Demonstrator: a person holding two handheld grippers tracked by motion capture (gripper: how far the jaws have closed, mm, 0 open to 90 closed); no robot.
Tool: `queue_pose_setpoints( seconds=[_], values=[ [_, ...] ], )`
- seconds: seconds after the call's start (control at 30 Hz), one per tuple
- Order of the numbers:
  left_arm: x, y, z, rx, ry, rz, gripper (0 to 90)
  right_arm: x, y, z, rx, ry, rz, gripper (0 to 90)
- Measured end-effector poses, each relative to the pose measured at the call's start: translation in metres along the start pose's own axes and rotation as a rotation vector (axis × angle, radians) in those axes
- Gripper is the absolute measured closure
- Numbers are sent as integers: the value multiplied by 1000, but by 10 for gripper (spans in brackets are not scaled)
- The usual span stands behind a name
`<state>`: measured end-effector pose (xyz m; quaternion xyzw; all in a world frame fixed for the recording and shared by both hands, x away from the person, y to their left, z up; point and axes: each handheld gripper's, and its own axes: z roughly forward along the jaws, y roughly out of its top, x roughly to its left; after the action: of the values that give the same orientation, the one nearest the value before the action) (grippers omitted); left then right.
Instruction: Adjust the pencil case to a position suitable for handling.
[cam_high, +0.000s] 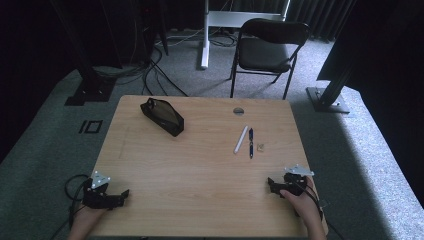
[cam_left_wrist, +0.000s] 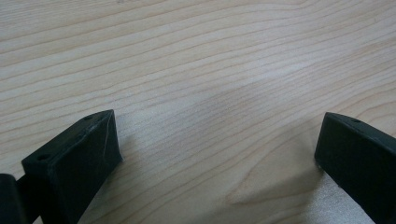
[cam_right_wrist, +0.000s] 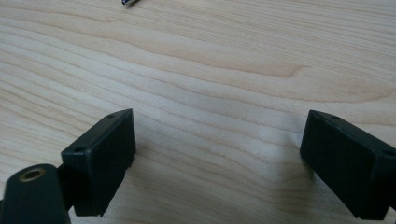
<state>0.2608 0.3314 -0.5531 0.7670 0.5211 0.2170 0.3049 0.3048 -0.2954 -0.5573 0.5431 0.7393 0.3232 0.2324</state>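
Pouch left of pens

One light wooden table, one black zipped fabric pencil pouch, one white slim pen, one dark blue pen, one small tan eraser-like piece, one black folding chair, two black handheld grippers, left gripper, right gripper

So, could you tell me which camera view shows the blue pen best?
The high view: the blue pen lies whole on the table, beside the white pen and apart from the right gripper. The right gripper view catches just a dark tip, probably the pen's, at its top edge. The left gripper view shows bare wood between open jaws.
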Motion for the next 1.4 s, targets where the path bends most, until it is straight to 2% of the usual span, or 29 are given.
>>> queue_pose_setpoints(
  seconds=[0.47,0.8,1.03,1.27,1.4],
  values=[
    [0,0,0,0,0,0,2,-2,1,1,1,16,-13,103],
    [0,0,0,0,0,0,2,-5,4,4,-2,7,-11,110],
    [0,0,0,0,0,0,2,1,9,4,-20,28,-17,131],
    [0,0,0,0,0,0,2,9,24,-1,-72,50,-20,131],
    [0,0,0,0,0,0,2,16,31,2,-80,66,-26,130]
  ],
)
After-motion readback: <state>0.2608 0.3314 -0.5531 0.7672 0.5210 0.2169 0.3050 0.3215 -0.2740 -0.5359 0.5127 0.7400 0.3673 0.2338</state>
